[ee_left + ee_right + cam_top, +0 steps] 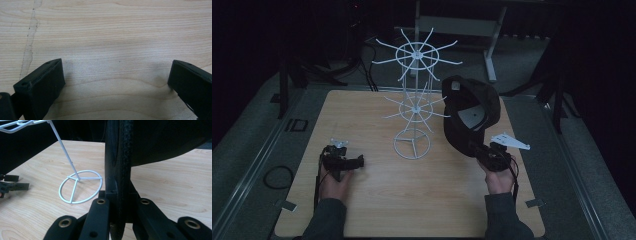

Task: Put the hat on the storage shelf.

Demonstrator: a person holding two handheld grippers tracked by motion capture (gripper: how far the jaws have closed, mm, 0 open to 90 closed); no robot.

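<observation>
Right gripper (pixel 119 220) clamped on black cap (pixel 472 115); left gripper (pixel 117 80) wide, empty.

A dark baseball cap (pixel 469 116) is up in the air on the right side of the table (pixel 377 210), held by the brim edge clamped in the right hand-held gripper (pixel 484 152), its open underside and pale inner label facing the camera. Just beside it to the left stands a white wire display rack (pixel 414 100), upright on a ring base near the table's middle, with two tiers of radiating hooks.
</observation>
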